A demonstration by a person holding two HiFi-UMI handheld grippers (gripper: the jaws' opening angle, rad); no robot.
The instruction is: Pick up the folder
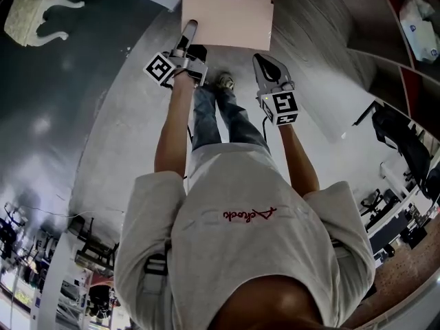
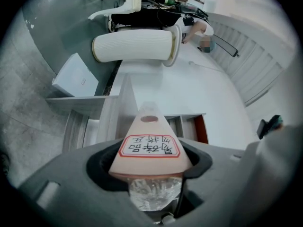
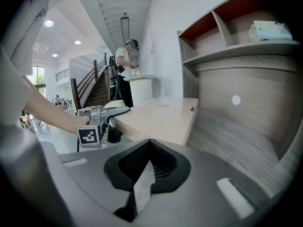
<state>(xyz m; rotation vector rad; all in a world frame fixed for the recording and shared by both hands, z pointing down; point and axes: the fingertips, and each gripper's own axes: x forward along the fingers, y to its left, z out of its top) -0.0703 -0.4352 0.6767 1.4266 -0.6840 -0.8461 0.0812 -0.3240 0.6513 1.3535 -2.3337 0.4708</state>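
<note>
pinching the folder by one edge with the left gripper, right gripper closed on nothing just beside. could easily droop and slip from that lone pinch.

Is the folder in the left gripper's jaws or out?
In. The left gripper view shows the folder clamped between the jaws; in the head view the left gripper bites its near edge.

Pale pink folder with a red-bordered label, held level, its near corner clamped in the left gripper.
</note>
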